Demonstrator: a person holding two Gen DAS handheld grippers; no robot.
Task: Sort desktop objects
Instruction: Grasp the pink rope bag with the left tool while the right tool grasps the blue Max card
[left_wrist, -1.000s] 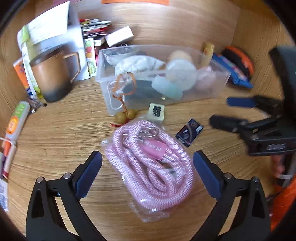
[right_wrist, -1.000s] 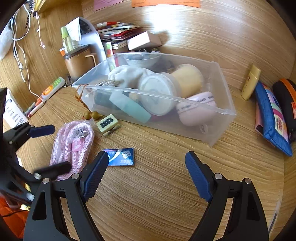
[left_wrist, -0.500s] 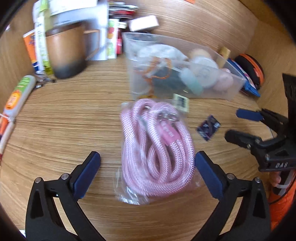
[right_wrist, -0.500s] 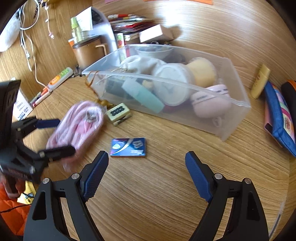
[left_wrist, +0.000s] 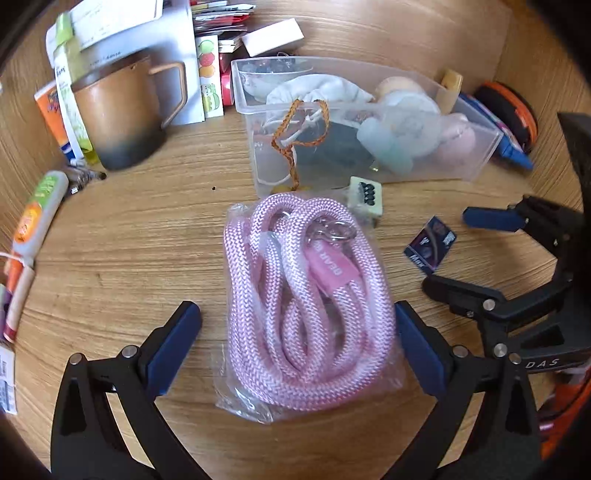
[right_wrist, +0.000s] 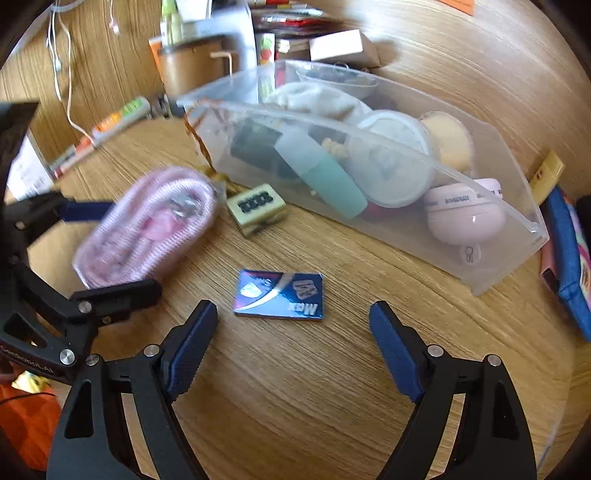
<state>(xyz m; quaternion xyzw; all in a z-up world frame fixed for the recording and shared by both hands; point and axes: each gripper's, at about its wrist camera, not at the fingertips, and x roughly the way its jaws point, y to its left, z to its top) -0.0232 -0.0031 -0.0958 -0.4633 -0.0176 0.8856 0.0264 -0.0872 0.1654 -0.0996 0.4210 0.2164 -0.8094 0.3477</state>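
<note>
While both grippers hang over the wooden desk (right_wrist: 461, 74):
Left gripper (left_wrist: 297, 354): jaws spread wide, straddling the coiled pink rope in a clear plastic bag (left_wrist: 306, 306); whether the right pad touches it is unclear.
Right gripper (right_wrist: 293, 350): jaws wide, empty; flat blue card packet (right_wrist: 279, 294) just ahead.
Clear plastic bin (right_wrist: 480, 266): beyond both, full.

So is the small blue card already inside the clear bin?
No, the blue card lies flat on the wooden desk in front of the clear bin, between the open right gripper fingers.
</note>
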